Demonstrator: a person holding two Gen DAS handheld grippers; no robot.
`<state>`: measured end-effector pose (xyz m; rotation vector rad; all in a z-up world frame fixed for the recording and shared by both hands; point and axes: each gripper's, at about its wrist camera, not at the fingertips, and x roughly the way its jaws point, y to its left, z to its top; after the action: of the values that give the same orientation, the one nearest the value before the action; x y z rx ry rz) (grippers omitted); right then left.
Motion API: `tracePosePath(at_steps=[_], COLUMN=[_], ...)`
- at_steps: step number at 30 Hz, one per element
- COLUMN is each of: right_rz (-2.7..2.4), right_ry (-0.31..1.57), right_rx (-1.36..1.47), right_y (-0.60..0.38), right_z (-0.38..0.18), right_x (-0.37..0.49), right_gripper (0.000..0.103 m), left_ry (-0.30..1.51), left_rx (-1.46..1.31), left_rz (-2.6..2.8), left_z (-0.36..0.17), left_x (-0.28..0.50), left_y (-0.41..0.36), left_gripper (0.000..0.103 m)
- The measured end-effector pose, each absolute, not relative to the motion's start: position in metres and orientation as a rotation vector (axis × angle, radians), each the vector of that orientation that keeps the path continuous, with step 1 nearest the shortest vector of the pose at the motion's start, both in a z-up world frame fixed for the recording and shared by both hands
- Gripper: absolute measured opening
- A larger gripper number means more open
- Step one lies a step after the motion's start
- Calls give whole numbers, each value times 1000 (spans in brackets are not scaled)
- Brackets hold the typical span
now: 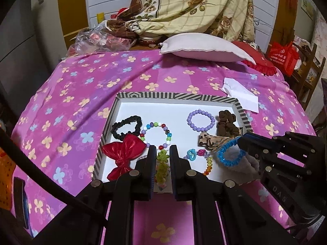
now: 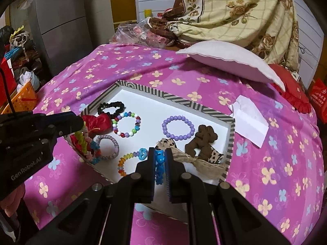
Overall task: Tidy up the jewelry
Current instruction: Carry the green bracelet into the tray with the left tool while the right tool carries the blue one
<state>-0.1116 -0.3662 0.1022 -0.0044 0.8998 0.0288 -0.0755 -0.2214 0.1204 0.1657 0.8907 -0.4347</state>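
Observation:
A striped-rim tray (image 1: 175, 96) (image 2: 177, 99) with a white floor lies on the pink flowered bedspread. In it are a black scrunchie (image 1: 126, 126), a red bow (image 1: 122, 155), a mixed-bead bracelet (image 1: 156, 135), a purple bead bracelet (image 1: 201, 120), a brown scrunchie (image 1: 226, 124) and a leopard bow (image 1: 210, 140). My left gripper (image 1: 162, 150) (image 2: 80, 123) is shut on a green multicolour coil tie (image 1: 162, 163) (image 2: 84, 143) over the tray's near left edge. Over the near right part, my right gripper (image 2: 159, 152) (image 1: 242, 140) is shut on a blue coil tie (image 2: 159, 163) (image 1: 231, 156).
A white pillow (image 1: 204, 47) and a red cushion (image 1: 259, 61) lie at the head of the bed. Folded white paper (image 1: 241, 96) sits beyond the tray's far right corner. An orange basket (image 2: 20, 100) stands off the bed's left side. A flowered blanket hangs behind.

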Motion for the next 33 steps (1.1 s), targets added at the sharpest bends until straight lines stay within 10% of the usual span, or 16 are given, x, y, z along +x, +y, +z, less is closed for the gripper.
tracePosePath(at_steps=[33], right_rz=[62], right_ry=[888], right_rx=[4], right_y=[-369], right_z=[110], right_x=[-70], right_gripper=[8], left_ry=[954], left_rx=[69], left_rz=[-445], left_z=[128], left_x=[-41], left_y=[-235], left_gripper=[6])
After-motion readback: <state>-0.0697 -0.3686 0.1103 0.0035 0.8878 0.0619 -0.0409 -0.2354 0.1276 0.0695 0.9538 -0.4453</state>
